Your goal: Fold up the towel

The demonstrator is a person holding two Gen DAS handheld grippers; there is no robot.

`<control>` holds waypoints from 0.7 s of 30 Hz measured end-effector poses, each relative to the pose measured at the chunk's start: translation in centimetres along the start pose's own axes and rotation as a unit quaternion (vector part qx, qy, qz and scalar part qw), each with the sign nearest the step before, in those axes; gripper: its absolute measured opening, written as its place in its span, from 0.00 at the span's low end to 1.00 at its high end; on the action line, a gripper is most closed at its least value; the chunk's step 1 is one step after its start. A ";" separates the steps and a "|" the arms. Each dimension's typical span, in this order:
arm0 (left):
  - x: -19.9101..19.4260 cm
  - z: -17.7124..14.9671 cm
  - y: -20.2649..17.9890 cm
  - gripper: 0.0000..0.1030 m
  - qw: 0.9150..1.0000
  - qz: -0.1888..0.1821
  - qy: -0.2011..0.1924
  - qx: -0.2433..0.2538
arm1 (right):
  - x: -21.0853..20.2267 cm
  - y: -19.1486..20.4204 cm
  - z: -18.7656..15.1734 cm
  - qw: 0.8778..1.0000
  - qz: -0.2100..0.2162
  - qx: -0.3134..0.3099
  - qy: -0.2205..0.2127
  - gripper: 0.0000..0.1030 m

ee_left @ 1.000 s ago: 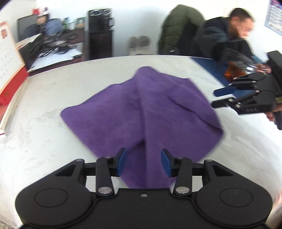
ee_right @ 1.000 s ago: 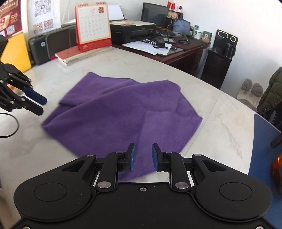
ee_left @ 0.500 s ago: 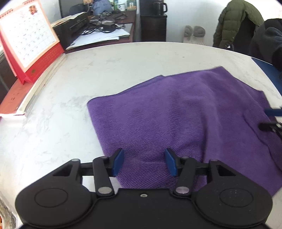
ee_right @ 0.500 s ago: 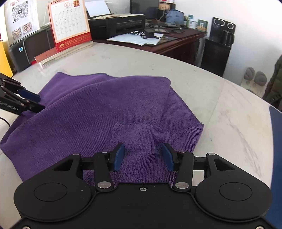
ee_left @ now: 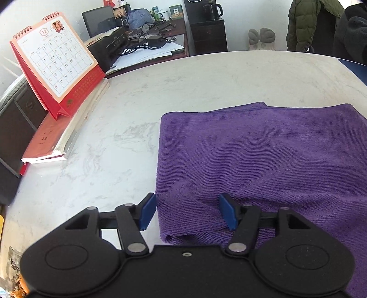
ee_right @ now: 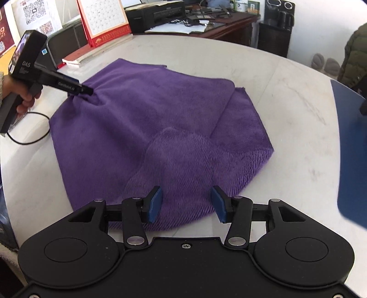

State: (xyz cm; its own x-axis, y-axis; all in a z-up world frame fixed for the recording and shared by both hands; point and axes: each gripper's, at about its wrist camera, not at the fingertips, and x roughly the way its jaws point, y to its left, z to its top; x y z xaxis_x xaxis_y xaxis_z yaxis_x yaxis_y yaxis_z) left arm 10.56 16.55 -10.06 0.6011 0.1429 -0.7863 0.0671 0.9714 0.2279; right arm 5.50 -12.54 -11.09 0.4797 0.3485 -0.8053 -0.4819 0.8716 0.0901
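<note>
The purple towel (ee_left: 263, 160) lies folded over on the white table (ee_left: 206, 75). The left gripper (ee_left: 187, 212) sits spread over its near corner, not pinching. The right gripper (ee_right: 187, 204) is spread too, over the opposite corner, gripping nothing.

A pale marbled worktop (ee_left: 206, 75) fills the foreground under bright daylight. A red desk calendar (ee_left: 55, 62) stands on a book (ee_left: 57, 142) at its edge. Behind, a cluttered dark wooden desk (ee_left: 160, 45) with a printer (ee_right: 156, 12) meets a white wall (ee_left: 243, 13).
</note>
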 end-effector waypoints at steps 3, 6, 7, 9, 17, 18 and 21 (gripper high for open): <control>-0.8 -0.4 0.3 0.56 1.000 -0.004 -0.003 0.008 | -0.4 0.7 -0.6 1.000 -0.020 0.020 0.009 0.46; -2.5 -0.5 0.4 0.55 0.999 -0.008 -0.026 0.019 | -1.2 0.7 -0.6 0.998 -0.022 0.049 0.013 0.46; -3.0 -0.5 0.5 0.55 0.999 -0.010 -0.035 0.015 | -1.8 1.0 -0.3 0.999 -0.025 0.045 0.003 0.46; -4.5 -0.4 0.8 0.55 0.998 -0.024 -0.054 0.002 | -3.0 1.9 0.5 0.999 -0.032 0.021 -0.018 0.46; -7.6 1.2 -2.0 0.54 0.988 -0.115 -0.099 0.032 | -1.4 5.4 5.1 0.996 -0.037 -0.062 -0.046 0.46; -7.7 1.3 -2.6 0.54 0.986 -0.120 -0.105 0.046 | -0.8 5.3 5.6 0.996 -0.044 -0.063 -0.040 0.46; -7.8 1.7 -3.1 0.54 0.984 -0.123 -0.114 0.062 | 0.6 4.8 6.8 0.997 -0.055 -0.056 -0.021 0.46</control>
State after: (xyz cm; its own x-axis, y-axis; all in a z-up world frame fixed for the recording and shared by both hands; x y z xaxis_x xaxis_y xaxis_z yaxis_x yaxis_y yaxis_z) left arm 7.08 12.12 -3.66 0.7171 -0.1545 -0.6796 0.3211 0.9387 0.1253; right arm 8.45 -5.76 -7.21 0.5642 0.2689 -0.7806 -0.5016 0.8626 -0.0654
